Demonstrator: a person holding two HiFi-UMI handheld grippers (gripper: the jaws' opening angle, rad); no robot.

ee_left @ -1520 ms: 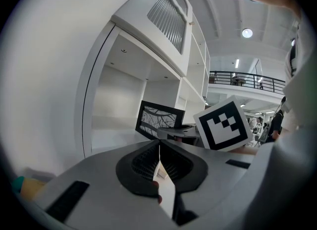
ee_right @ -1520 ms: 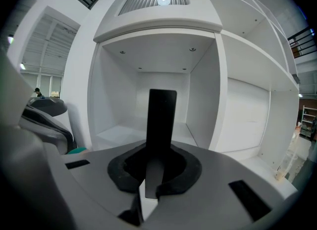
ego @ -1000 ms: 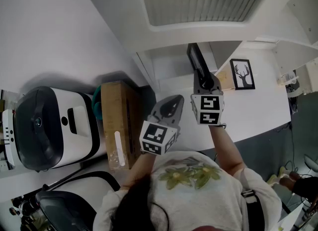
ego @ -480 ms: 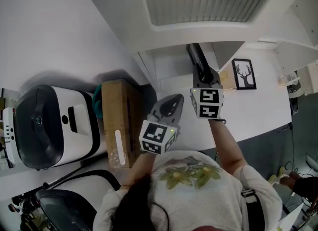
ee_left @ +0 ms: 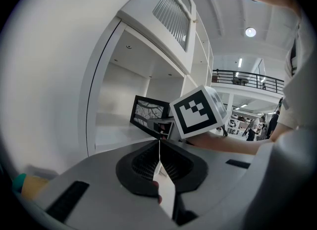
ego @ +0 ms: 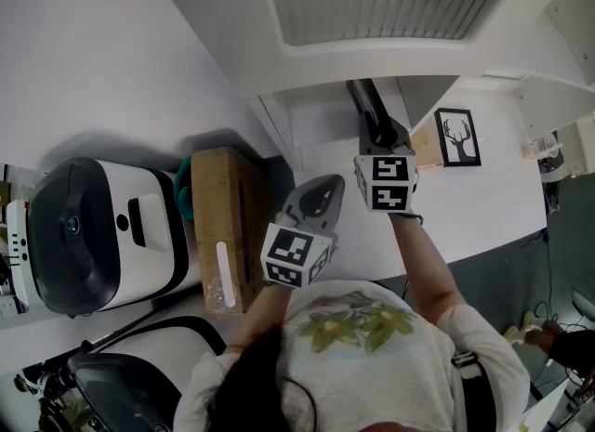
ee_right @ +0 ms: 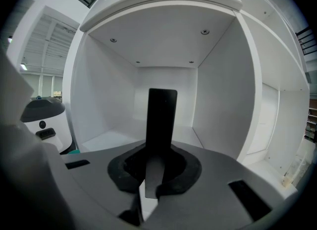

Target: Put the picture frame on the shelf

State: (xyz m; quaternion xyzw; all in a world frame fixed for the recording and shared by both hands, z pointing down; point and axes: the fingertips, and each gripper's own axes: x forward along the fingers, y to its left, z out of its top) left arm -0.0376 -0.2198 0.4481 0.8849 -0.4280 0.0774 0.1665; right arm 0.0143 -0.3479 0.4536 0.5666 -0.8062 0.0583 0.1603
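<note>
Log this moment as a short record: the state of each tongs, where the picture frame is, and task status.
Right tongs: shut on picture frame
Left tongs: shut, empty
Frame position: held up, facing the open shelf compartment
Other item: antler print frame on the white surface at right
Status: not yet placed

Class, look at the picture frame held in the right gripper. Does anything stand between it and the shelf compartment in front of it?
Nothing visible does. The right gripper holds the picture frame edge-on before the shelf compartment, whose floor and walls show bare.
</note>
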